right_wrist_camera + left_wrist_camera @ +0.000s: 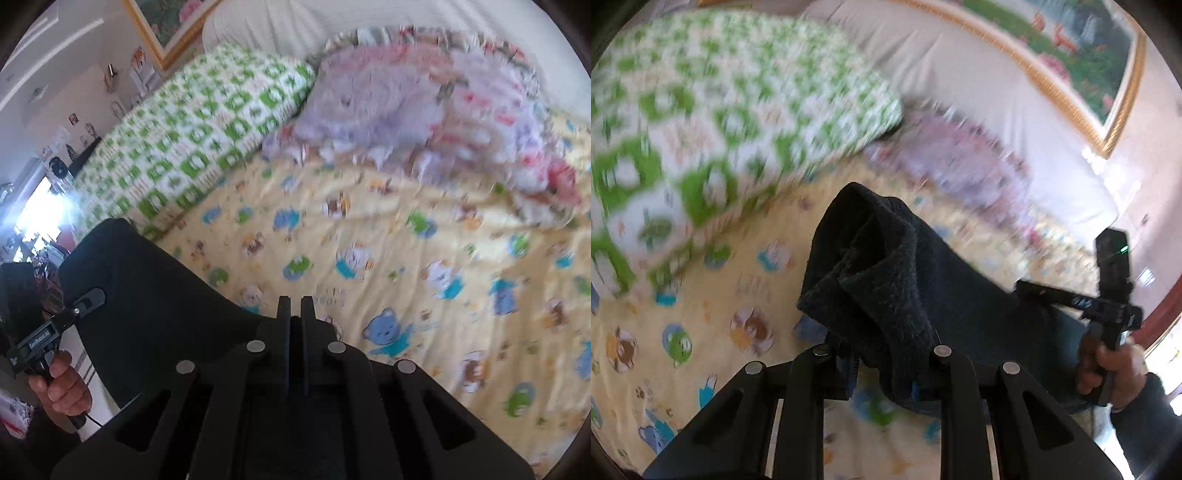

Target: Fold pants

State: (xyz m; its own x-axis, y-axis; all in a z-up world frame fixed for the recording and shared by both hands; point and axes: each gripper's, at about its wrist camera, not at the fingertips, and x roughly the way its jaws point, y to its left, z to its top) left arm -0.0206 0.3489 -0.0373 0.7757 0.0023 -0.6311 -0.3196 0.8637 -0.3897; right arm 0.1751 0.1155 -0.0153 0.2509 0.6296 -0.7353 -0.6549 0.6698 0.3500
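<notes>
Fuzzy dark fleece pants [886,266] drape over matt black plastic grippers [295,306] above a smooth printed cotton sheet [424,258].

Left tool [882,369] tips under pants [886,280]; bg blurred.

Black pants [908,280], yellow cartoon-animal sheet [424,295], green-and-white checked pillow [192,147].

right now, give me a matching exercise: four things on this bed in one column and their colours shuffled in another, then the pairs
Things:
1 pants
2 sheet
3 pillow
4 blanket

Colours:
A green and white checks
B pale purple and pink
C black
D yellow with cartoon animals

Pairs: 1-C, 2-D, 3-A, 4-B
</notes>
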